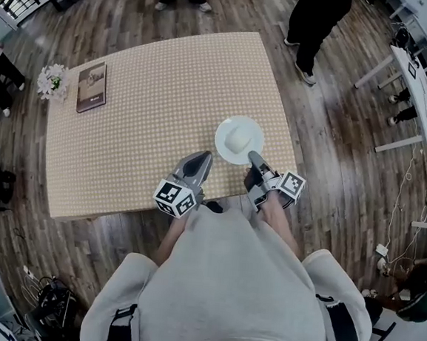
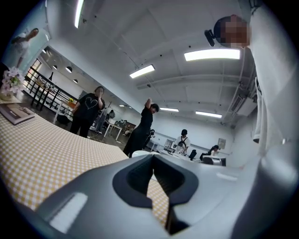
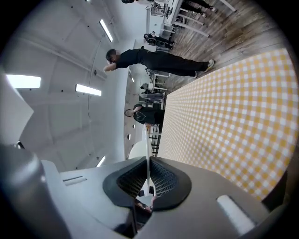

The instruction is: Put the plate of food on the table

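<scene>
A: What is the right gripper doing?
B: Its pads are pressed together on the near rim of the white plate — the thin edge runs straight between them. A pale block of food sits at the plate's centre.
A: And the left gripper?
B: Its jaws are closed tip to tip with nothing in them, just off the plate's 8 o'clock.
A: Where's the plate?
B: Over the yellow-checked table, about 4 o'clock of its middle. I can't tell whether it rests on the cloth.
A: And the room?
B: A book and flowers lie at the table's 10 o'clock. Around it is plank floor, with people standing at 12 and 1 o'clock.
</scene>
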Available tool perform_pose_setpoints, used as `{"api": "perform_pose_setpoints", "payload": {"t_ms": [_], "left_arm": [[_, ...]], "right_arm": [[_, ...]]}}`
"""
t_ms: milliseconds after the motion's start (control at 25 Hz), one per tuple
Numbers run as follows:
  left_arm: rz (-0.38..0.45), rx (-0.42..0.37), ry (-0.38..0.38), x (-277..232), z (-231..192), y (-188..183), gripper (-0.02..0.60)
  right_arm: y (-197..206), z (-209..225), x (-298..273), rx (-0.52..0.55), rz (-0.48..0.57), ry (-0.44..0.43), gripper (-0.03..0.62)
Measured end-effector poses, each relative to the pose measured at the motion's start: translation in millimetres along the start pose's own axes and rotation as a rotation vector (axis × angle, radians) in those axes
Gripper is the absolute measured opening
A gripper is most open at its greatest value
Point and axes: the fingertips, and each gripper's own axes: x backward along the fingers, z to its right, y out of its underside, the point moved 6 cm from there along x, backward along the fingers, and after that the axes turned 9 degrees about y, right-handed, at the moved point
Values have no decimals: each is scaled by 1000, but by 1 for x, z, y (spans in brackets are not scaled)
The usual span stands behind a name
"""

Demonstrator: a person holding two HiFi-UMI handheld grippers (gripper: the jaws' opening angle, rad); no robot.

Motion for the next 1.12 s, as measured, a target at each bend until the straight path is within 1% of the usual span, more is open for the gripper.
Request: {"api": "perform_pose_setpoints", "payload": {"t_ms": [160, 320, 520, 680, 880, 1000, 1120], "left_arm": [[-9, 2, -4, -3, -21, -5, 8], [-15, 7, 5, -11, -25, -5, 8], [-21, 4, -6, -27, -19, -3, 8], [-13, 3, -43, -32, -13, -4, 9], [-8, 5, -84, -41, -5, 1, 8], [-24, 15, -95, -44, 0, 8, 8], [-44, 38, -99, -49, 4, 19, 8]], "right_arm": [[-5, -4, -19, 2, 7, 2, 17], [-10, -2, -21, -10, 11, 8, 15], [-26, 6, -16, -29, 7, 7, 15], [-34, 8, -11, -38, -17, -2, 14], [-49, 21, -4, -41, -43, 17, 12], [-52, 30, 2, -50, -53, 19, 12], [-55, 43, 5, -59, -63, 42, 12]]}}
